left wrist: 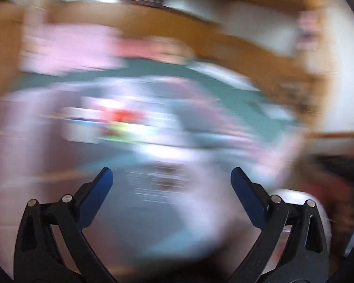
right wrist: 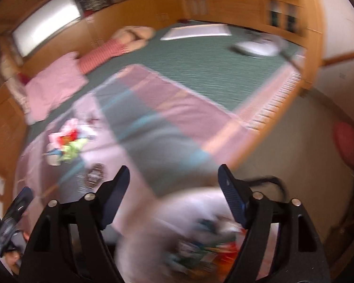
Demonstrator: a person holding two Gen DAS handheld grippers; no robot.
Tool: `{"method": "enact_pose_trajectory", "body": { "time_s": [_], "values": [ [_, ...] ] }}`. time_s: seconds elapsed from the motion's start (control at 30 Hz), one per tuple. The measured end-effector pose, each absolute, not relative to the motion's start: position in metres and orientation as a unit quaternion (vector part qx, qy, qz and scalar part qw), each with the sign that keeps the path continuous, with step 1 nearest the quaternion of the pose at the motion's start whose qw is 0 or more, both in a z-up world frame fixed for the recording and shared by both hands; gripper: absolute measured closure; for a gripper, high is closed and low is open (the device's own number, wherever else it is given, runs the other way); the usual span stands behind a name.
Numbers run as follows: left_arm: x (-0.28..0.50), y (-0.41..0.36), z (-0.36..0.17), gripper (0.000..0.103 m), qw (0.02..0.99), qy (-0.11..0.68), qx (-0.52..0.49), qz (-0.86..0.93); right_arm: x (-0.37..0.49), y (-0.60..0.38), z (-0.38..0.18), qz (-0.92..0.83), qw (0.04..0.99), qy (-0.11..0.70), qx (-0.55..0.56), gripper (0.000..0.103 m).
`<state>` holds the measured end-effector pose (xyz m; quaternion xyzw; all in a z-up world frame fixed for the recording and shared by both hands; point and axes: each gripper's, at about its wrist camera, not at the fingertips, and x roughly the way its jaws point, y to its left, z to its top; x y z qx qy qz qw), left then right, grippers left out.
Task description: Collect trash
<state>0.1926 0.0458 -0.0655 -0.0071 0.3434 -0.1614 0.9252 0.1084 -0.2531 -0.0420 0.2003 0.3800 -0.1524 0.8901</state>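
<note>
Left tool (left wrist: 171, 179) sharp, trash (left wrist: 120, 122) smeared

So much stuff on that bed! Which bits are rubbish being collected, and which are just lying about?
Part of the job:
- colourful wrapper pile
- small dark wrapper
- white bin with trash
- left claw and right claw, both open and empty

Just lying about:
- pink pillow
- striped pillow
- patchwork blanket

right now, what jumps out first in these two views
The bright pile of wrappers, red, green and white, lies on the pink-and-grey blanket left of the open right gripper. Below that gripper sits a blurred white bin with colourful trash inside. The left wrist view is heavily smeared, its left gripper open.
</note>
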Motion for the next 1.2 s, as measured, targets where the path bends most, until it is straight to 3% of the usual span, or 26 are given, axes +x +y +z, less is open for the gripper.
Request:
{"method": "enact_pose_trajectory", "body": {
  "time_s": [0.1,0.3,0.47,0.67,0.8,0.97,1.2],
  "values": [
    [0.218,0.102,-0.08,0.004,0.922,0.387,0.0,-0.006,0.18,-0.214,-0.045,-0.075,0.907,0.363,0.199,0.017],
    [0.22,0.197,-0.097,0.004,0.869,0.456,-0.192,0.031,0.347,-0.138,-0.074,-0.019,0.908,0.381,0.171,0.013],
    [0.226,0.254,-0.113,0.004,0.836,0.481,-0.254,0.068,0.462,-0.118,-0.125,-0.085,0.875,0.44,0.184,0.012],
    [0.213,0.306,-0.118,0.004,0.826,0.466,-0.297,0.11,0.534,-0.102,-0.187,-0.141,0.838,0.488,0.199,0.011],
    [0.217,0.311,-0.127,0.004,0.81,0.484,-0.315,0.098,0.547,-0.075,-0.206,-0.094,0.823,0.532,0.178,0.012],
    [0.22,0.297,-0.125,0.004,0.814,0.483,-0.312,0.085,0.52,-0.029,-0.205,0.036,0.808,0.571,0.145,0.026],
    [0.221,0.307,-0.125,0.004,0.811,0.481,-0.314,0.108,0.427,0.031,-0.192,0.163,0.781,0.597,0.087,0.026]
  ]
}}
